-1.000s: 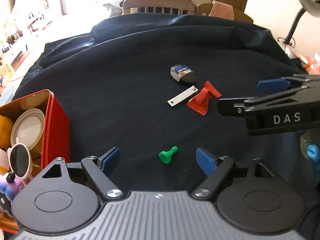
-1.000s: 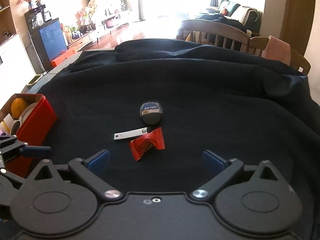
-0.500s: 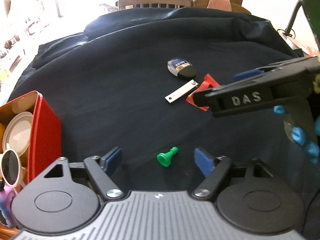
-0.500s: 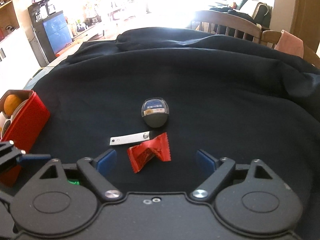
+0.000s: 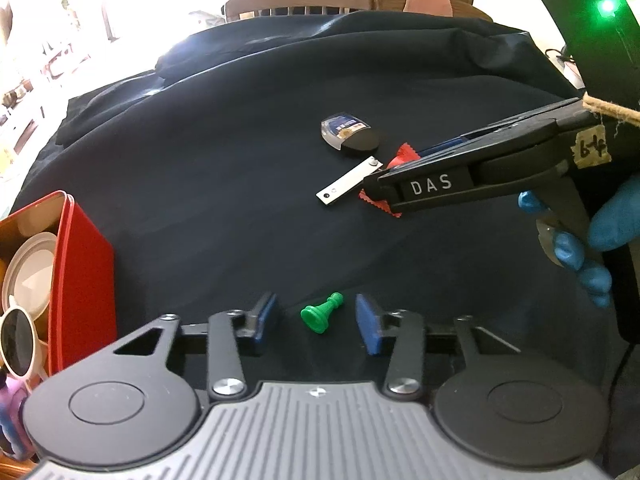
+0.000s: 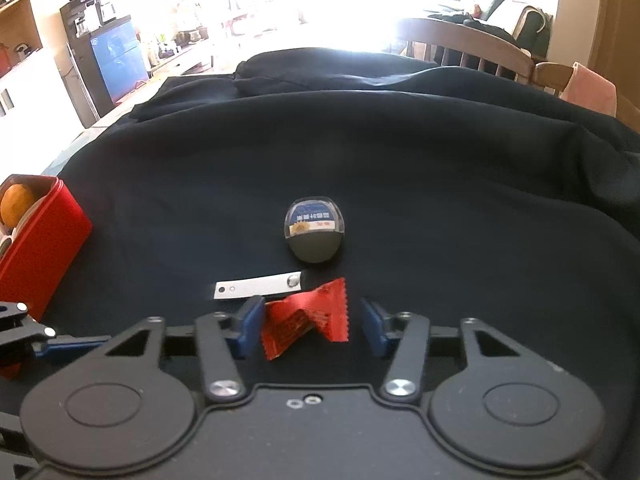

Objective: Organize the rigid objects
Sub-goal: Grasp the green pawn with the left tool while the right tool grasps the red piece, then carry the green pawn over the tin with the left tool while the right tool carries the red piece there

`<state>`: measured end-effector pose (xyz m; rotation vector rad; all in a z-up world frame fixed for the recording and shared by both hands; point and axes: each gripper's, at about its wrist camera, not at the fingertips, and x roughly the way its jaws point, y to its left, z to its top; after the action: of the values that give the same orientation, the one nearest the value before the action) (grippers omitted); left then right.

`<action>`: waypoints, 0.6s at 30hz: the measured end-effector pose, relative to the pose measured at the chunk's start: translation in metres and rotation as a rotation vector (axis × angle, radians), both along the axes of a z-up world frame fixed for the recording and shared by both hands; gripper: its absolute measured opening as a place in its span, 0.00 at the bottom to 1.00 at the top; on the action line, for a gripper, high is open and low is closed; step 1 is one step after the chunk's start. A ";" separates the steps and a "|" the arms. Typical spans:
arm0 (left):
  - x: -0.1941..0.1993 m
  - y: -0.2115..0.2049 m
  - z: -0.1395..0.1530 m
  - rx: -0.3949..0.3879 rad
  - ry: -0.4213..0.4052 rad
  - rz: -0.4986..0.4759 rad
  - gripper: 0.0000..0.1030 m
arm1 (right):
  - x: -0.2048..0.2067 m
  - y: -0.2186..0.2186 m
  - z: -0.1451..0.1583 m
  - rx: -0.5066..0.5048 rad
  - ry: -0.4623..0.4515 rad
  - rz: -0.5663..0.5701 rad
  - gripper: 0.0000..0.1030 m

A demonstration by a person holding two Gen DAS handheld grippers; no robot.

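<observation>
Cut off at the left edge: red box point(image 5: 82, 276) with a white lid, sunglasses point(image 5: 18, 344) and an orange point(image 6: 16, 204). Since 1 second ago, both tongs narrowed. Left gripper point(image 5: 316, 320) closing around green pawn point(image 5: 320, 314), pads not touching. Right gripper point(image 6: 308, 324) closing around red wrapper point(image 6: 308, 320); contact unclear. Metal strip point(image 6: 256, 290), round case point(image 6: 314, 232) behind.
</observation>
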<state>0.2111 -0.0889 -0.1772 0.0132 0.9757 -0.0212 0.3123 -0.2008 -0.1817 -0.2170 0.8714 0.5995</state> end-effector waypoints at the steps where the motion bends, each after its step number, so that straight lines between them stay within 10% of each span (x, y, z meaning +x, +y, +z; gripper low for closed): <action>1: 0.000 0.000 0.000 0.000 0.000 -0.003 0.33 | -0.001 0.000 0.000 0.000 -0.003 0.001 0.41; 18: -0.003 0.008 0.001 -0.032 0.011 0.019 0.14 | -0.032 -0.019 0.019 0.027 -0.051 -0.006 0.22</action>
<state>0.2078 -0.0813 -0.1766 -0.0256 0.9863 -0.0193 0.2799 -0.2196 -0.1629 -0.2043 0.8141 0.5973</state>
